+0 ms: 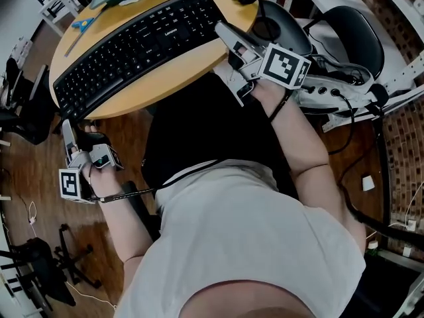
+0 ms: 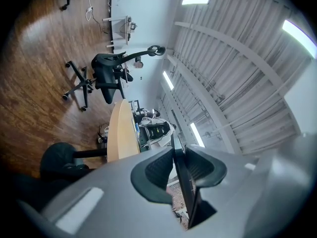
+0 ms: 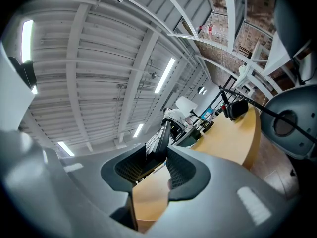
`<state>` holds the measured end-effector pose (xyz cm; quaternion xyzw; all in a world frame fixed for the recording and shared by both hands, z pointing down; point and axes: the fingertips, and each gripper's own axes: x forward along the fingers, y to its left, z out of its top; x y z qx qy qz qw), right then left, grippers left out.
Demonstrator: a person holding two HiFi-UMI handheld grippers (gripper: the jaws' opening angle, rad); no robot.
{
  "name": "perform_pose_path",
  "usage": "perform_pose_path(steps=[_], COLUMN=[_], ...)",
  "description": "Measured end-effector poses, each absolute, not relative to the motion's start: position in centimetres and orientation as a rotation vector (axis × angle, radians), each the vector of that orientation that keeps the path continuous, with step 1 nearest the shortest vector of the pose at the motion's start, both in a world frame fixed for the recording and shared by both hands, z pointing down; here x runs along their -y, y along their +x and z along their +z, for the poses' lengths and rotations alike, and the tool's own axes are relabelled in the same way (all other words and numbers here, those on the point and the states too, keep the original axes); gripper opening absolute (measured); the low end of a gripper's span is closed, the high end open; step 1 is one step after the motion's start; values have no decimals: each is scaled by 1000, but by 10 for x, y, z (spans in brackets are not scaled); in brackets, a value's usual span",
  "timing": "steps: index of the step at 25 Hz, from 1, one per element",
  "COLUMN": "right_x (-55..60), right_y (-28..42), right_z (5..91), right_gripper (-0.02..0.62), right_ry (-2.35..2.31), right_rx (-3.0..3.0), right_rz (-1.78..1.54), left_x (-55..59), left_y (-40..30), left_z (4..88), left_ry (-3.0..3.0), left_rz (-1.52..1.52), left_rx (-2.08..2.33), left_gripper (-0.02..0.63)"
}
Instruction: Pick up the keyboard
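The black keyboard (image 1: 132, 45) lies slantwise on the round wooden table (image 1: 192, 61), running from 9 o'clock towards 12 o'clock in the head view, with its left end reaching the table's rim. I cannot tell whether it rests on the wood or is just clear of it.

The left gripper (image 1: 68, 132) is at 8 o'clock in the head view, at the keyboard's left end. Its own view shows the two dark ribbed pads (image 2: 157, 170) drawn close together on the keyboard's thin edge, which stands between them.

The right gripper (image 1: 226, 33) is at 1 o'clock, at the keyboard's right end. In its own view the jaws are about half closed and the pads (image 3: 181, 170) press on that end of the keyboard from both sides, with the tabletop showing beneath.

A blue-handled tool (image 1: 83, 24) lies on the table at 11 o'clock, beyond the keyboard. A black office chair (image 1: 358, 25) stands at 2 o'clock, off the table.
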<state>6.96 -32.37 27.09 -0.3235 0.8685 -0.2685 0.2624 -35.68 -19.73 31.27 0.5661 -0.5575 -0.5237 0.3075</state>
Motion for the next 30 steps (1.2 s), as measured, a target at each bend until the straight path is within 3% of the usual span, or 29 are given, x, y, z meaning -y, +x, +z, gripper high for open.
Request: perform_pose_path(steps=[30], right_x=[324], right_y=[69], right_z=[272], right_gripper=[132], right_ry=[-864], right_rx=[-2325], right_rz=[-746], left_x=[199], left_y=[-358], left_z=[312], left_ry=[1507], left_rz=[-1372], left_rx=[1482], left_gripper=[302])
